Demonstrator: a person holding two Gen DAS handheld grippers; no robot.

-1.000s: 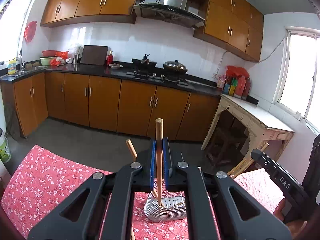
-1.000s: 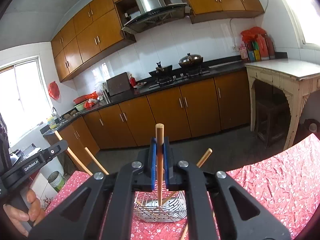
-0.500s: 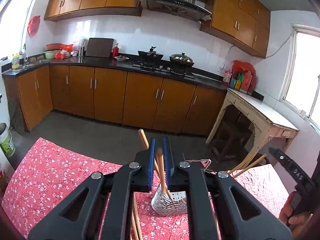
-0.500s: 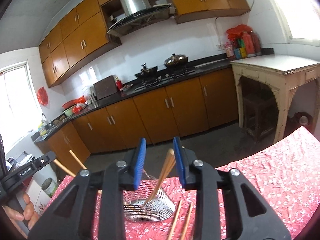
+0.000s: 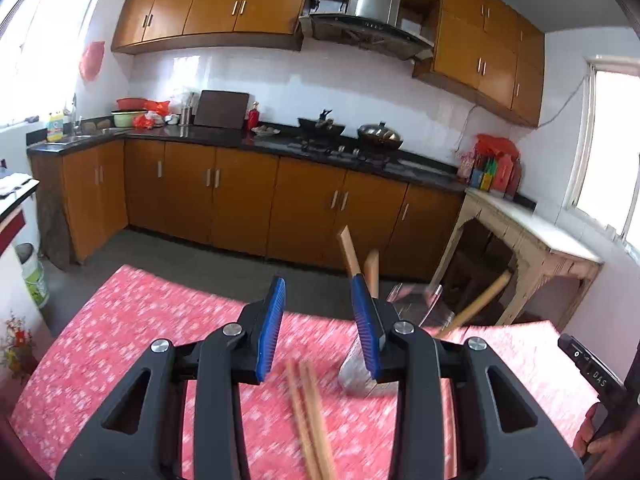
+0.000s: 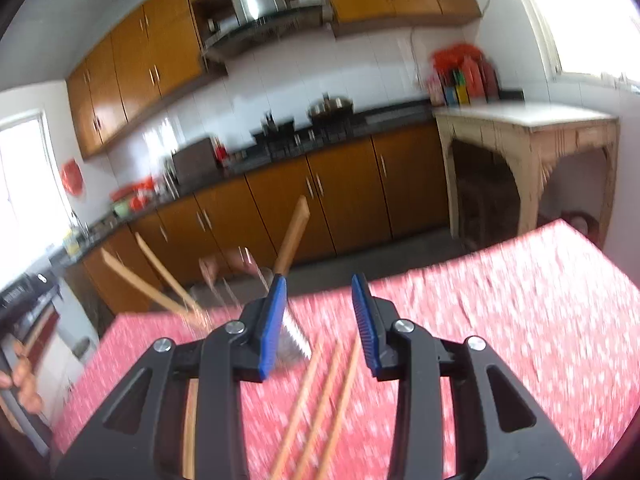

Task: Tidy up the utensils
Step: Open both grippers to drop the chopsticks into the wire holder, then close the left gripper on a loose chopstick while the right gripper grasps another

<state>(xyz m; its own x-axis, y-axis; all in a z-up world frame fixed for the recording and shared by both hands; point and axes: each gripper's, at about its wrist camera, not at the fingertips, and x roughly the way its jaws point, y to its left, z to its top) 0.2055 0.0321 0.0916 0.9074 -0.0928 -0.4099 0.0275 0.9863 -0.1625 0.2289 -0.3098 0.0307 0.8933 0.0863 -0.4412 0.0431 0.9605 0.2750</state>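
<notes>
Now that both claws have let go of the chopsticks they held upright a second ago, those sticks lean in the wire holder (image 5: 416, 312). The left gripper (image 5: 318, 324) and right gripper (image 6: 320, 322) have just been opening; their pads stand apart with nothing between. Loose chopsticks (image 6: 320, 392) lie on the red cloth (image 6: 500, 320) just ahead of the right claw, likely next.

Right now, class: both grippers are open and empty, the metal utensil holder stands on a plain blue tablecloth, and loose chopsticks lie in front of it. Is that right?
One detail is wrong. The tablecloth is red with a white floral print, as the right wrist view shows. Left gripper and right gripper are open and empty; utensil holder and loose chopsticks are as stated.
</notes>
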